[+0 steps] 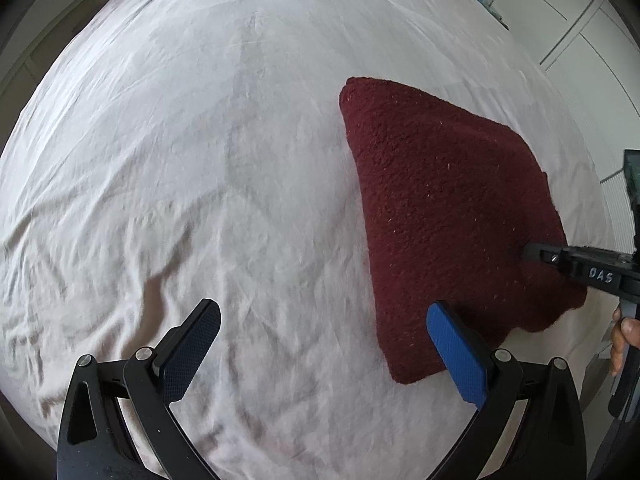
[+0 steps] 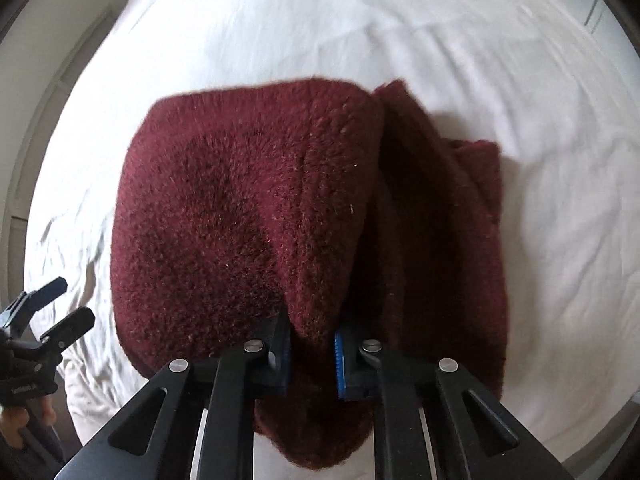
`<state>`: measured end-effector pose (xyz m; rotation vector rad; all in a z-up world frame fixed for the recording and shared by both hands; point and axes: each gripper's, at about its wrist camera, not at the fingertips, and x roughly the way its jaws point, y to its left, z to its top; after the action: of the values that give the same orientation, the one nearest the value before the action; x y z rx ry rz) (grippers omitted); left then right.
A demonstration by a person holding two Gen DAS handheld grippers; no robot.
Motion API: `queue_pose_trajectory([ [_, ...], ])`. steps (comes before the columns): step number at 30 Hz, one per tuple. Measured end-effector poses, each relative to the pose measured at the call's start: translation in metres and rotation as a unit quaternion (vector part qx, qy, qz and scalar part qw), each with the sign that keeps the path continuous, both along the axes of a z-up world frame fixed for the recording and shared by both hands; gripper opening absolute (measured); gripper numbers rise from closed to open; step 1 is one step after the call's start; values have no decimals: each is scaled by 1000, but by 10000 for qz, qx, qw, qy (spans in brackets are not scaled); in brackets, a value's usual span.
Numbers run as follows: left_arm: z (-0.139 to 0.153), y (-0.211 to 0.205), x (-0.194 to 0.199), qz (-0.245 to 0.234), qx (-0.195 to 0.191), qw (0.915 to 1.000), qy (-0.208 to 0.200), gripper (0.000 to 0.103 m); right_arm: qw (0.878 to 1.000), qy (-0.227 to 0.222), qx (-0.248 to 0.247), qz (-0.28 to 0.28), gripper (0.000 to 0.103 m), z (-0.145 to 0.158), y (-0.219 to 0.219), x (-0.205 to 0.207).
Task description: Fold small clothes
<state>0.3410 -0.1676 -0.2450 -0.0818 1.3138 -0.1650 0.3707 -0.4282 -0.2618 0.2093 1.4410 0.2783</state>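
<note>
A dark red fuzzy knit garment [image 1: 448, 208] lies folded on the white bed sheet [image 1: 200, 160], right of centre in the left wrist view. My left gripper [image 1: 324, 344] is open and empty just above the sheet, its blue finger [image 1: 456, 352] at the garment's near left edge. My right gripper [image 2: 312, 344] is shut on a fold of the garment [image 2: 240, 208] at its near edge. It also shows in the left wrist view [image 1: 528, 252], reaching in from the right. The left gripper shows at the left edge of the right wrist view [image 2: 60, 304].
The wrinkled sheet covers the whole bed. White wardrobe doors [image 1: 580, 32] stand beyond the far right edge of the bed. A hand [image 1: 624, 336] holds the right gripper's handle.
</note>
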Motion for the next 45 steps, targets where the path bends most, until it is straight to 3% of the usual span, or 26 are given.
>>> queue_pose_trajectory([
  [5, 2, -7, -1, -95, 32, 9999, -39, 102, 9993, -331, -107, -152, 14, 14, -27, -16],
  [12, 0, -22, 0, -224, 6, 9997, -16, 102, 9969, -409, -370, -556, 14, 14, -76, -32],
  [17, -1, -31, -2, -334, 61, 9994, -22, 102, 9957, -203, -588, -689, 14, -6, -104, -42],
  [21, -4, -36, 0, -343, 84, 9994, 4, 102, 9964, -61, -384, -759, 17, -28, -102, -47],
  [24, -4, -40, 1, -373, 87, 9993, 2, 102, 9965, -69, -262, -789, 28, -25, -104, -47],
  [26, -3, -43, 2, -390, 85, 9992, -21, 102, 9962, -43, -364, -794, 48, -20, -108, -45],
  [28, -2, -47, 4, -396, 41, 9992, -49, 102, 9954, -45, -492, -824, 58, -16, -110, -44],
  [31, 1, -55, 9, -432, -67, 9990, -72, 102, 9950, -172, -399, -898, 63, -5, -117, -44],
  [34, 6, -68, 17, -606, -169, 9980, -89, 102, 9947, -318, -303, -927, 81, 11, -118, -46],
  [39, 17, -90, 27, -814, -235, 9962, -181, 102, 9968, -484, -57, -630, 84, 26, -103, -50],
  [45, 2, -109, 42, -822, -312, 9961, -1, 102, 9971, -195, -674, -277, 85, -5, -91, -57],
])
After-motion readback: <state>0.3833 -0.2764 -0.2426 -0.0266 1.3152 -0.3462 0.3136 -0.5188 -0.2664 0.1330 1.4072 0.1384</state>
